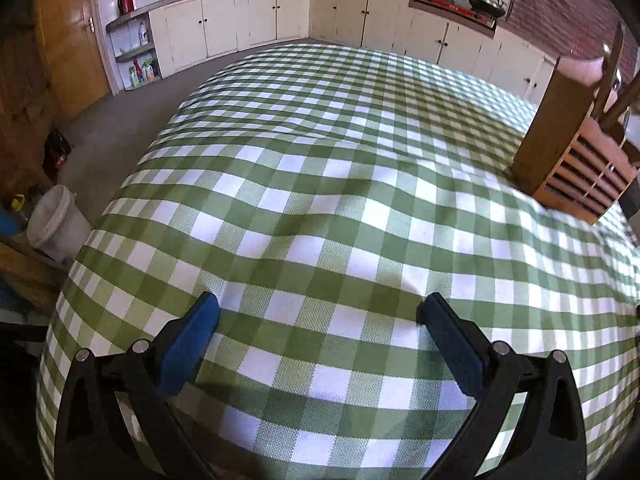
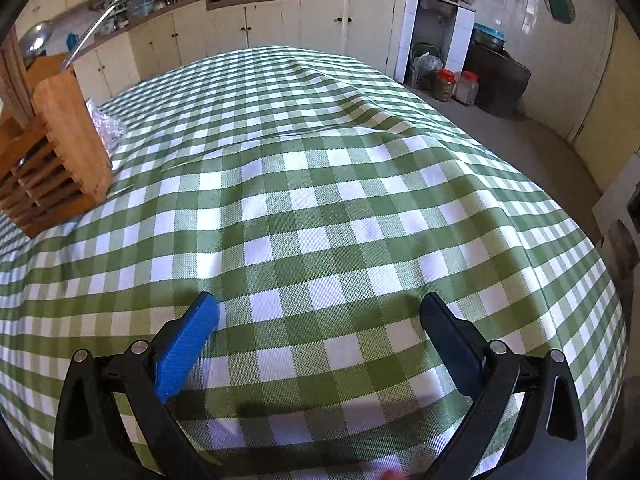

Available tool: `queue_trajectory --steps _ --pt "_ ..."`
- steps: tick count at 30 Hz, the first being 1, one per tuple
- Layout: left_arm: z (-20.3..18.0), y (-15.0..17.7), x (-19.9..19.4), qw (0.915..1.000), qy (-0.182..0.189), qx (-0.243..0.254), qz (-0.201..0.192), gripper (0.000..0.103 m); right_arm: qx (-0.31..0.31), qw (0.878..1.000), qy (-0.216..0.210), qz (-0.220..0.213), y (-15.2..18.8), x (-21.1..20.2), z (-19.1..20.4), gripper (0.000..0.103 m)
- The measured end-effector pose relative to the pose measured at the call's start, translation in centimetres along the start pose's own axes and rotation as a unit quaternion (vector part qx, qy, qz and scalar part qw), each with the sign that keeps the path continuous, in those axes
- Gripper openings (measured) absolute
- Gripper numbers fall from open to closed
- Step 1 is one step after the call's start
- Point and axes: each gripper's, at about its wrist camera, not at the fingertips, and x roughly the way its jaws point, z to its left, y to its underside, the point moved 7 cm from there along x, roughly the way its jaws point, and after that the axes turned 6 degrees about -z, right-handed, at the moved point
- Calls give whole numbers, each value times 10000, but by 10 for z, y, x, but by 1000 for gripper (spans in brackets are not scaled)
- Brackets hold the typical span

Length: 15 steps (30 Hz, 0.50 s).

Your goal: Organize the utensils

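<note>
Blue-padded left tool [image 1: 318, 310] agape, rumpled gingham cloth [image 1: 320, 184], slatted wooden holder [image 1: 568, 160]

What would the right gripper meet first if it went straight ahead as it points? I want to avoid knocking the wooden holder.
Probably only the checked tablecloth: the open right gripper angles down toward it. The wooden utensil holder sits well off to its left, outside that line.

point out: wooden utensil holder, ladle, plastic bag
wooden utensil holder [image 2: 72, 136]: right wrist view, solid side panel.
ladle [image 2: 94, 26]: right wrist view, metal handle rising from the holder.
plastic bag [image 2: 106, 126]: right wrist view, crinkled part behind the holder.
</note>
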Motion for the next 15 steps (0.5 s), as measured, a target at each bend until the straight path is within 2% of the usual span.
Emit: queue_trajectory --steps 1,15 --pt "-1 0 0 10000 -51 51 11 0 0 10000 -1 5 0 0 0 98" --pt "0 -2 -2 9999 -99 84 29 0 -4 10000 1 9 -1 0 -1 98"
